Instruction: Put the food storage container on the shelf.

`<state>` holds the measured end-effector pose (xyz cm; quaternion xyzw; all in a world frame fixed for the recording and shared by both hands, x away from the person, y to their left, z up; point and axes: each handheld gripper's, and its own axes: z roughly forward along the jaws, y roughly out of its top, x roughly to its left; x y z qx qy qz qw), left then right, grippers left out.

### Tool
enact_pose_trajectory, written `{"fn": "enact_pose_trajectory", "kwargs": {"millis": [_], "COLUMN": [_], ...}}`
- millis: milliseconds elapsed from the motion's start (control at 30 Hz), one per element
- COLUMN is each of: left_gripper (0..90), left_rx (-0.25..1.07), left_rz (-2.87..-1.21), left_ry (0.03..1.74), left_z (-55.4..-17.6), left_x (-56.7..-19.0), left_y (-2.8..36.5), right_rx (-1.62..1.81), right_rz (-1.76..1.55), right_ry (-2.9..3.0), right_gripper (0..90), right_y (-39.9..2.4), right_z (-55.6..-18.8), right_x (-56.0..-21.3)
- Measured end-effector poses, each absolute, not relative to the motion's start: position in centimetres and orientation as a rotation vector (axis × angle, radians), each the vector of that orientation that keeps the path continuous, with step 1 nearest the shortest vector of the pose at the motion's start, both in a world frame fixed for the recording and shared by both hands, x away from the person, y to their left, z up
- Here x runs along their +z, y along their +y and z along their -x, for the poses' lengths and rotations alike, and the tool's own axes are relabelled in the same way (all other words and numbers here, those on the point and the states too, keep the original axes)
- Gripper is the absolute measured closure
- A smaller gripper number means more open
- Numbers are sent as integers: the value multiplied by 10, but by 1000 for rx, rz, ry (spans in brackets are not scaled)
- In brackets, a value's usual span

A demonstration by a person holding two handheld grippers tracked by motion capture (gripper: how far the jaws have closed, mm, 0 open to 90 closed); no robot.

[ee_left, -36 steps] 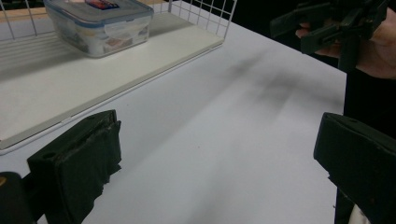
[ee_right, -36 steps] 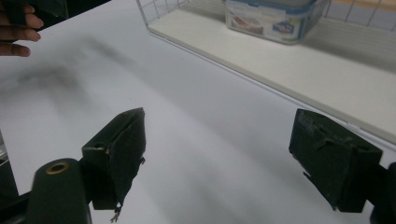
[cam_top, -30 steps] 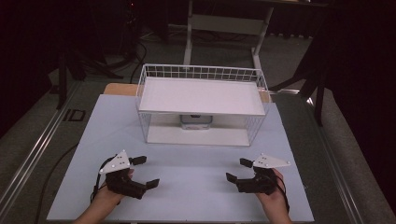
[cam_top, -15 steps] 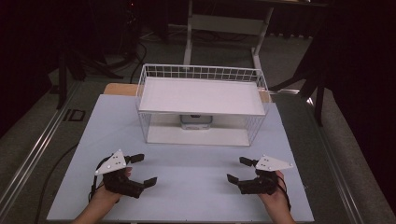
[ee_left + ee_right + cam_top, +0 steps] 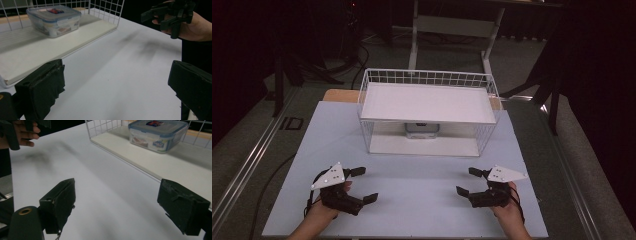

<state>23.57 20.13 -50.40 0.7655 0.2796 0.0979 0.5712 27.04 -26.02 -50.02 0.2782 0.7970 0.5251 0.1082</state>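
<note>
Container (image 5: 53, 20), sitting untouched inside the basket (image 5: 427, 77), is being approached by both spread, empty tools (image 5: 358, 185) (image 5: 469, 182); reaching in seems needed next.

Your left gripper (image 5: 361, 185) and your right gripper (image 5: 468, 182) are both matte black, each topped with a pale grey three-cornered plate dotted with small dark screws. Each ends in two blocky black jaws whose inner faces carry rough, worn padding with frayed, ragged edges. On the near left of the right gripper view a dark cylinder shows a small brass-coloured ring set in its end. A thin black cable trails from each gripper beside your wrist. Your hands and forearms are bare, with no sleeves or gloves.
</note>
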Motion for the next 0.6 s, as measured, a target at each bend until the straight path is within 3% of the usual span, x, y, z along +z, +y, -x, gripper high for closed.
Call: {"fn": "enact_pose_trajectory", "kwargs": {"millis": [600], "left_gripper": [16], "left_rx": [213], "left_rz": [-1798], "left_ry": [654], "left_z": [-237], "left_x": [-505], "left_y": [201], "right_rx": [1536], "right_rz": [-823], "right_ry": [2401], "right_gripper": [155], "right_y": [-261], "right_z": [-280], "right_x": [-511]}}
